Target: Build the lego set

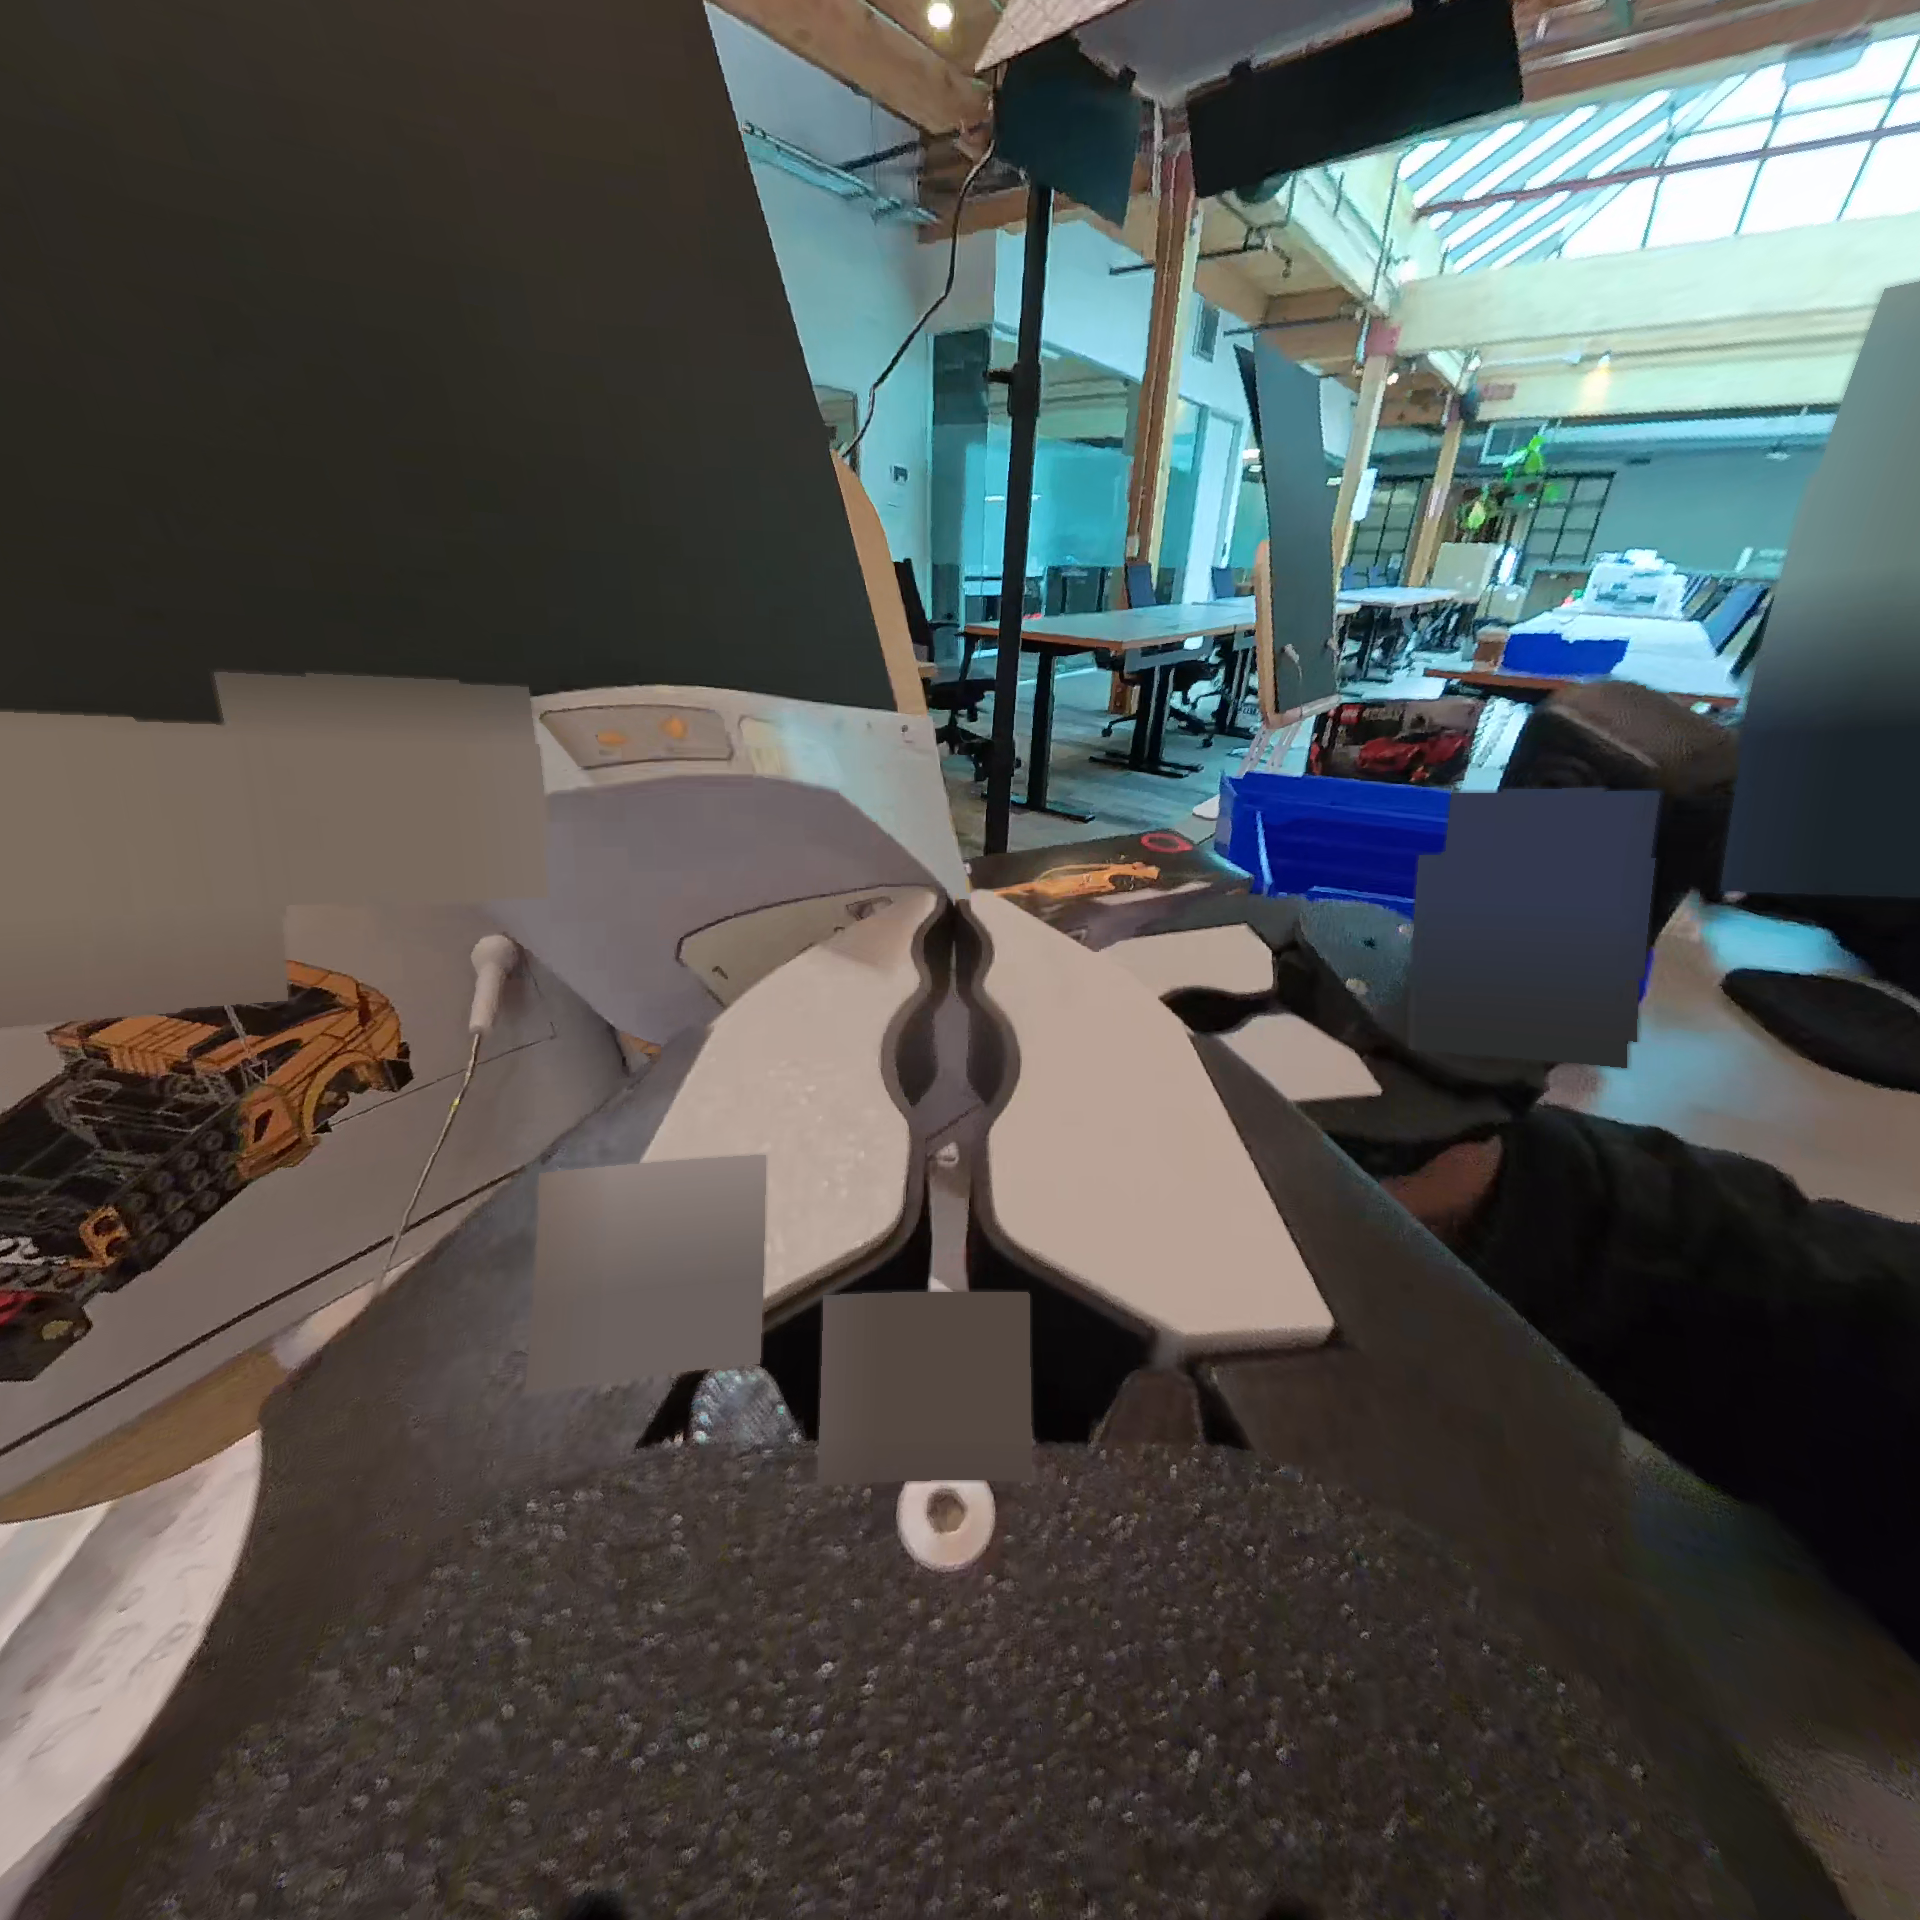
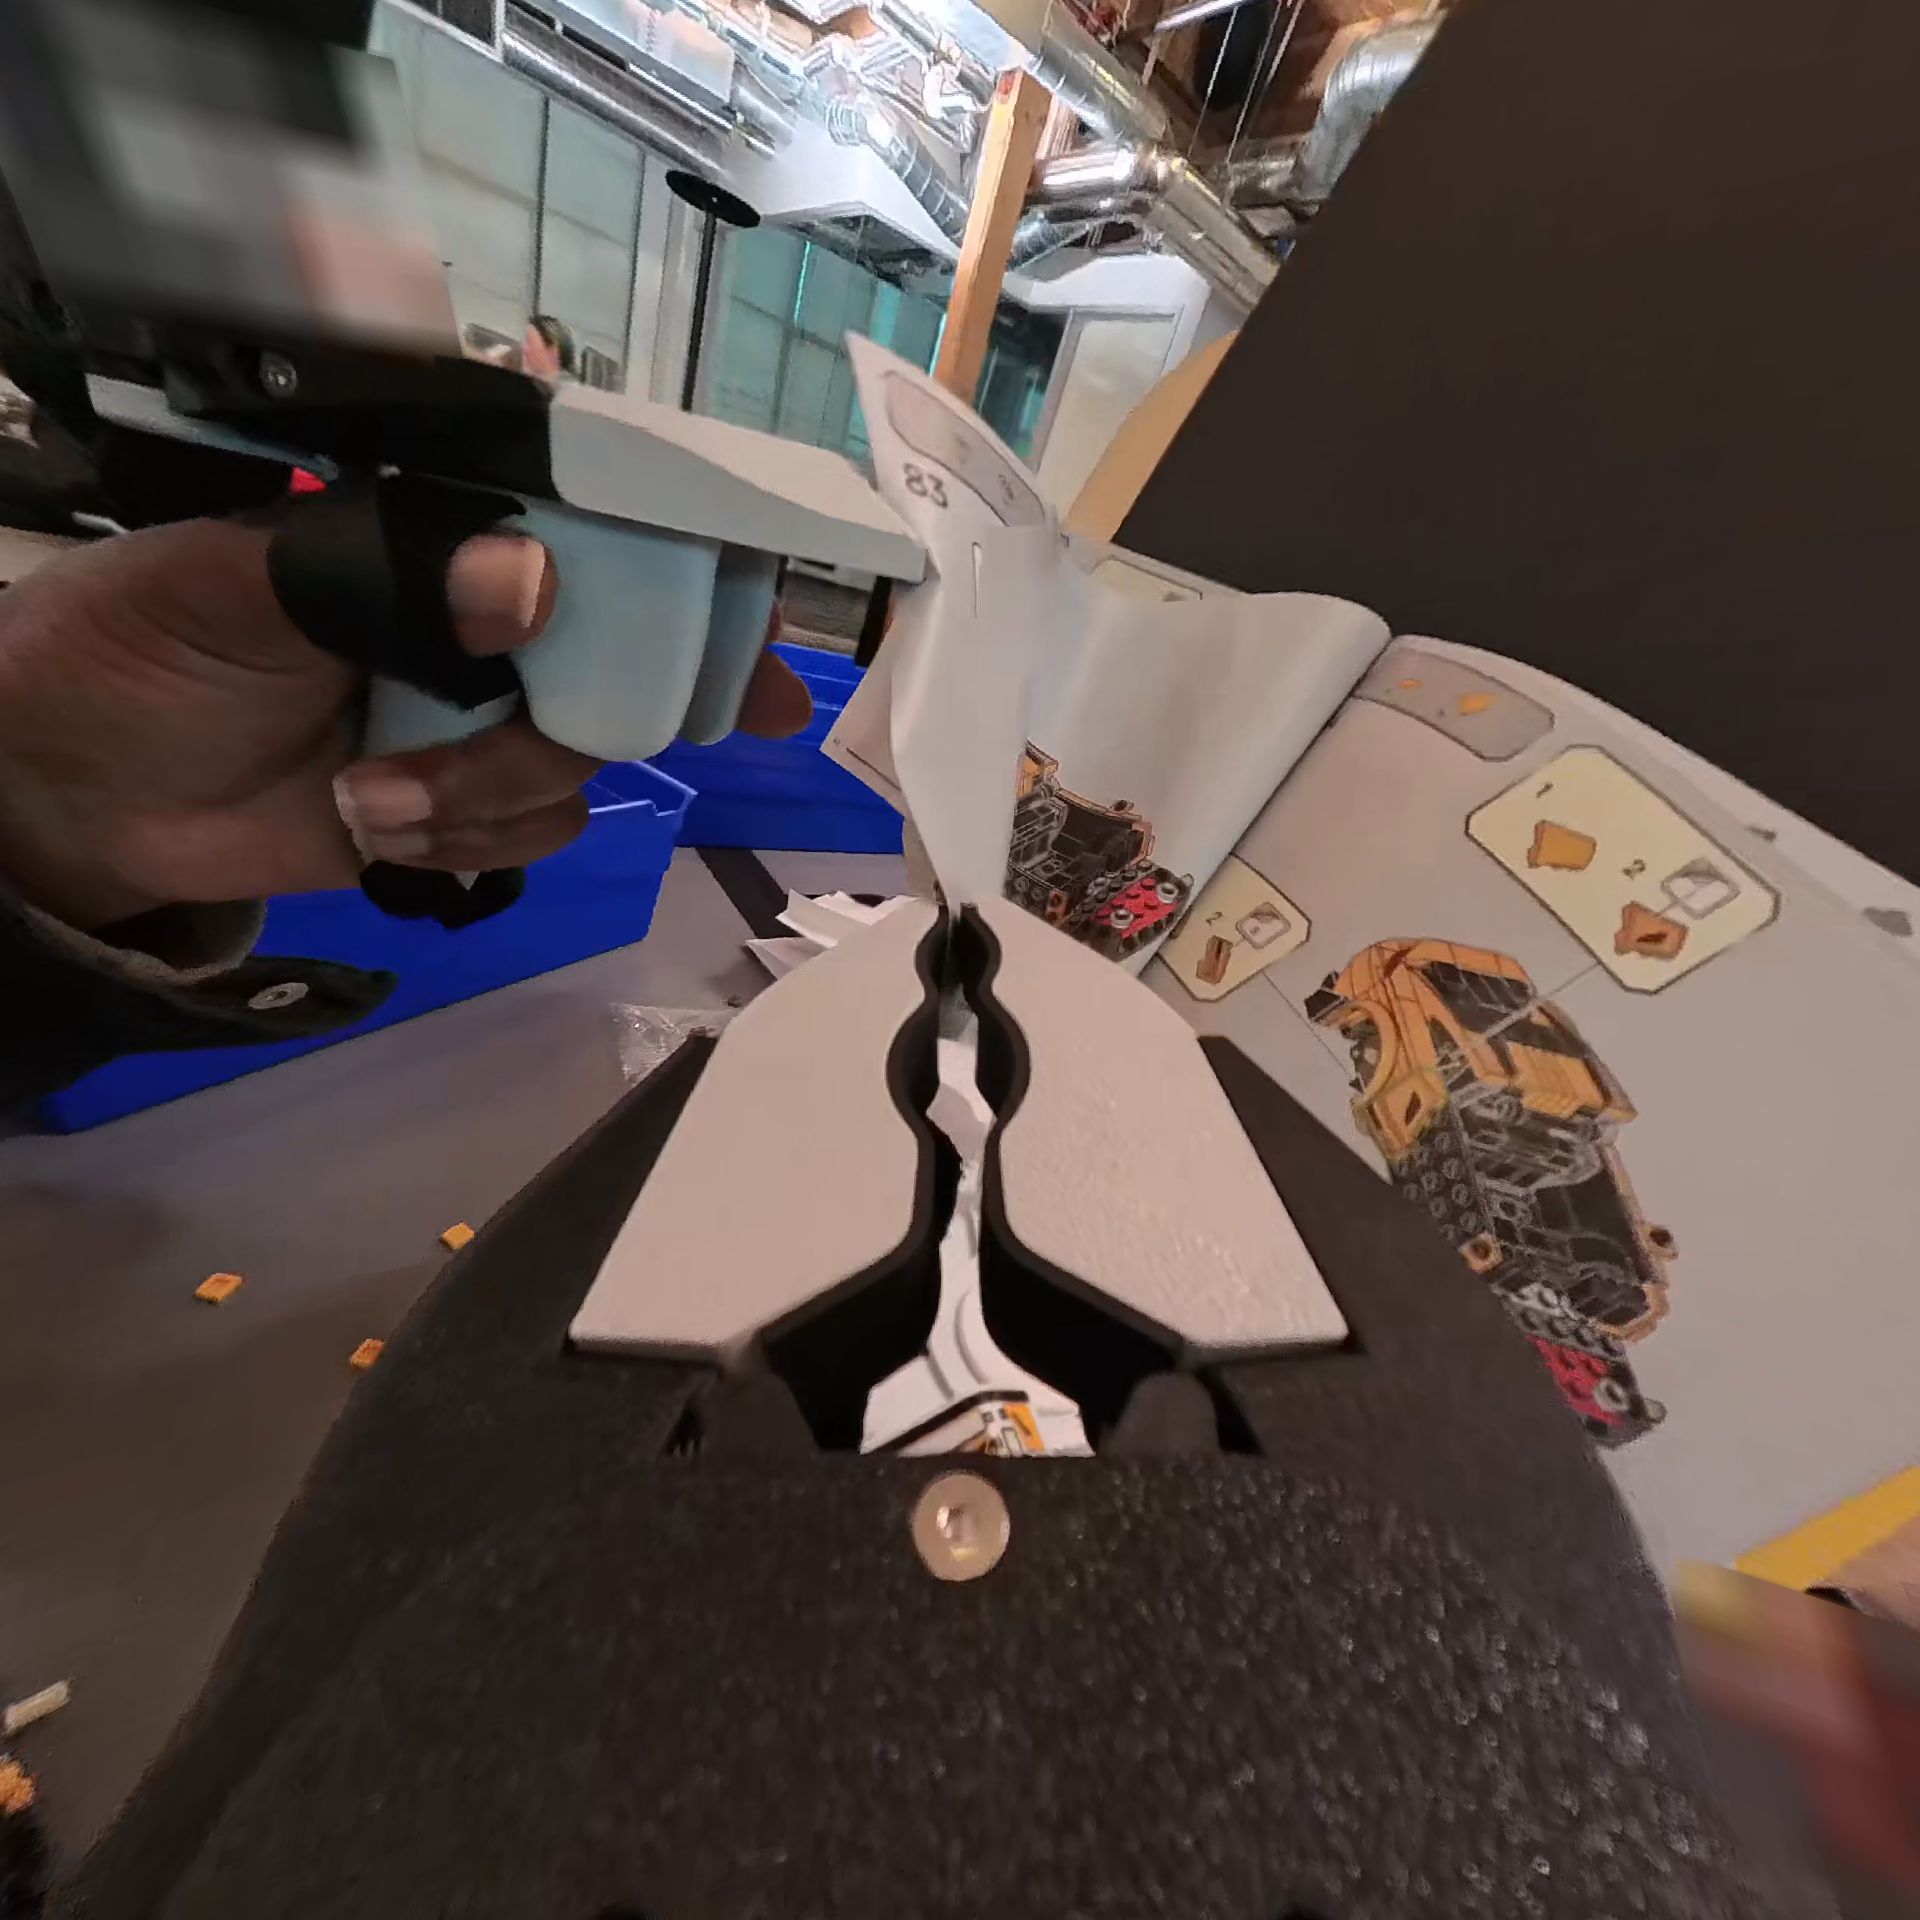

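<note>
My left gripper [image 1: 954, 920] pinches the corner of a lifted page [image 1: 727, 831] of the open booklet [image 2: 1507, 935]. My right gripper [image 2: 954, 920] is pressed on the same page's lower edge; paper shows between its pads. Blurred patches hide part of the booklet.

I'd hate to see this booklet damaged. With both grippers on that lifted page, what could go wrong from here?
1. Both the left gripper and the right gripper pinch the same lifted page; pulling apart could tear it.
2. The page already curls sharply near the instruction booklet spine, so it might crease.
</note>
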